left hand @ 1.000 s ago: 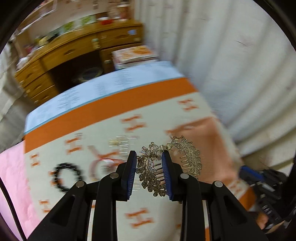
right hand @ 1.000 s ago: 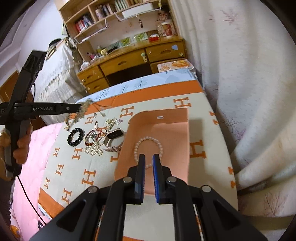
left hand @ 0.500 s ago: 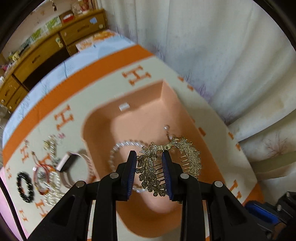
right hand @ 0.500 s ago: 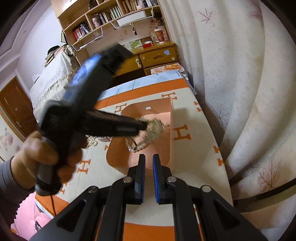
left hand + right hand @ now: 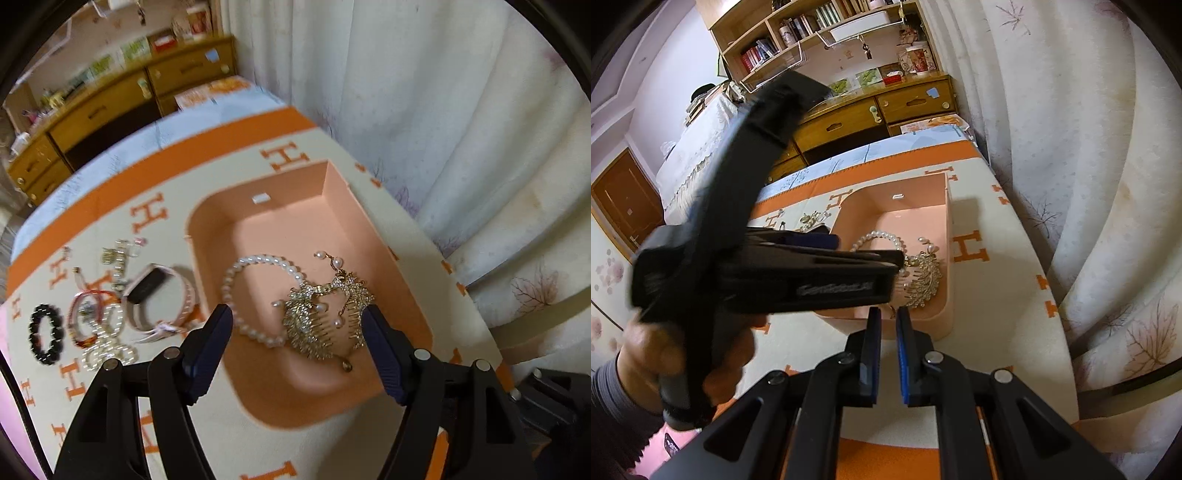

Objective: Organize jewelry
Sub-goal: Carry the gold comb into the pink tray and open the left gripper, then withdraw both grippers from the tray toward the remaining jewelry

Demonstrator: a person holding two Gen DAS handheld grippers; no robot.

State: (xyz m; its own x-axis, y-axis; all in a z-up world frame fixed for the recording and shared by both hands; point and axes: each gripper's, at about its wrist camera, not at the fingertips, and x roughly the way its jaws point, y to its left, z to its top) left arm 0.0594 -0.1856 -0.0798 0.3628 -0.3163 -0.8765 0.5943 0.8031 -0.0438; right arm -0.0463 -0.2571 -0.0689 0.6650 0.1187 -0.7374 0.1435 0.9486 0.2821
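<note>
A gold leaf hair comb (image 5: 325, 314) lies in the peach tray (image 5: 332, 184), next to a pearl bracelet (image 5: 255, 295). My left gripper (image 5: 297, 317) is open just above the comb, its jaws wide apart on either side of it. The comb (image 5: 923, 277) and tray (image 5: 947, 258) also show in the right wrist view, with the left gripper (image 5: 864, 251) reaching over the tray. My right gripper (image 5: 888, 321) is shut and empty, at the tray's near edge. Left of the tray lie a pink watch (image 5: 159, 295), a black bead bracelet (image 5: 46, 334), a red bracelet (image 5: 86, 314) and other pieces.
The tray sits on a cream and orange blanket (image 5: 184, 424) with H marks. A white curtain (image 5: 443, 110) hangs close on the right. A wooden dresser (image 5: 122, 107) stands beyond the bed's far end. The person's left hand (image 5: 665, 362) fills the left of the right wrist view.
My left gripper carried the comb from over the blanket to the tray, then opened and let it go into the tray. My right gripper stayed shut and drew back slightly.
</note>
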